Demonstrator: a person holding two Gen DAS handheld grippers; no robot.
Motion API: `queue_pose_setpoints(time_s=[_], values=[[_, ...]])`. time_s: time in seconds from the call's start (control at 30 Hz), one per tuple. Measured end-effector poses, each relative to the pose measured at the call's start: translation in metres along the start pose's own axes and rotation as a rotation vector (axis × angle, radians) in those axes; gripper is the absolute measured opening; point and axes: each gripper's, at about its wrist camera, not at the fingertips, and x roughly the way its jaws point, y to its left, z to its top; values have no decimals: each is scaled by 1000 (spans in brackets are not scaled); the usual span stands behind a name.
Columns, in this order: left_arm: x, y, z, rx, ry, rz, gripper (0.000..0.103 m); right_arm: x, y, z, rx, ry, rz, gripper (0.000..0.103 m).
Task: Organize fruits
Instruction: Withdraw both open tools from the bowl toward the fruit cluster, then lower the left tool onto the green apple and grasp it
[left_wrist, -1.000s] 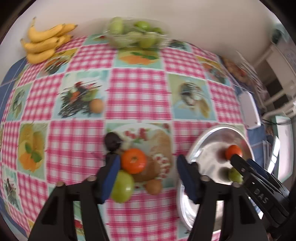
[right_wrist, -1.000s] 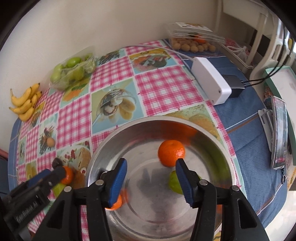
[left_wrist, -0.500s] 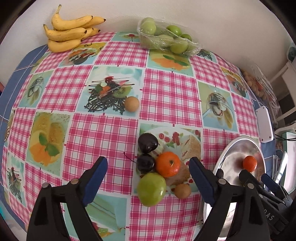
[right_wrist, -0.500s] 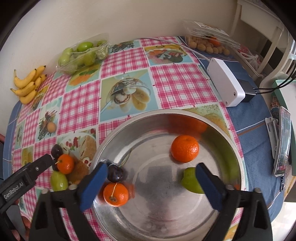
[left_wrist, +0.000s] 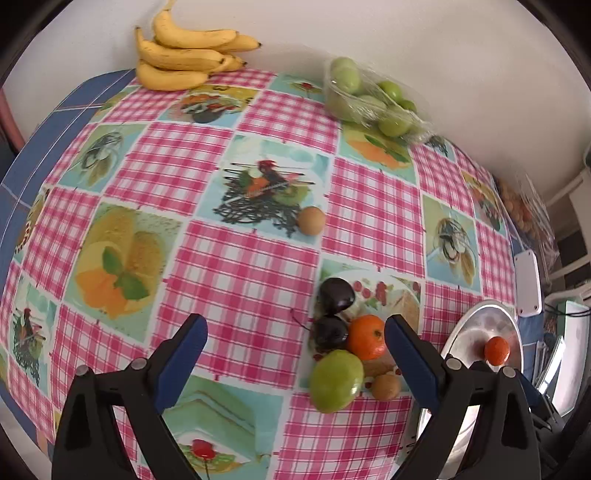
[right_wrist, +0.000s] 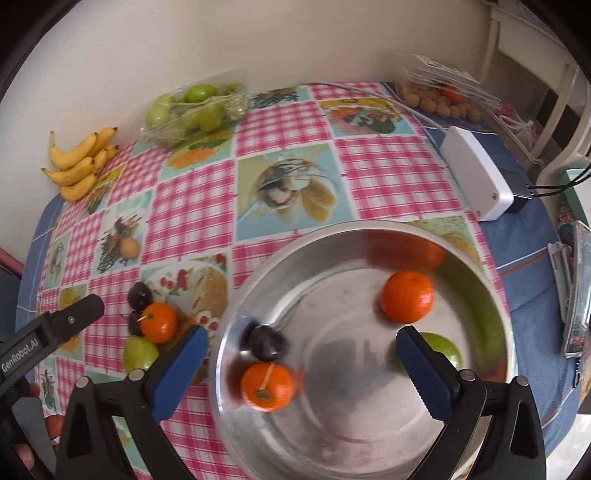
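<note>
Bowl: the steel bowl (right_wrist: 491, 302) is sitting at the right side of the table and is filling up, with two oranges (right_wrist: 407, 296), one dark cherry (right_wrist: 266, 342) and a green fruit (right_wrist: 445, 350) lying inside.

Right gripper (right_wrist: 301, 363): it is hanging over the bowl with its jaws spread wide and nothing between them.

Left gripper (left_wrist: 295, 354): it is hovering above the cloth, jaws gaping wide and carrying nothing, with the loose pile just inside its right finger.

Loose pile: an orange (left_wrist: 366, 337), two dark cherries (left_wrist: 335, 295), a green apple (left_wrist: 335, 380) and a small brown fruit (left_wrist: 385, 386) are waiting bunched together, touching, just left of the bowl.

Stray: another small brown fruit (left_wrist: 311, 220) is lying alone further back on the checked tablecloth (left_wrist: 236, 273).

Back row: the bananas (left_wrist: 184, 59) and the wrapped tray of green fruit (left_wrist: 373, 99) are sitting against the wall, well apart from the action.

Progress: by my reckoning we are somewhere around the middle, with four pieces in the bowl and about six loose ones left.

Next call: the pile beside the bowl is looking like the obvious pick; whether the bananas and the tray are meant to go in, I cannot tell.
</note>
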Motion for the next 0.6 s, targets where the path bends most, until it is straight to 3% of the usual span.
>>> queue_pose_setpoints(time_s=[0.6], values=[[-30, 67, -1, -105, -55, 14, 97, -3, 78, -18, -87, 26, 82, 103]])
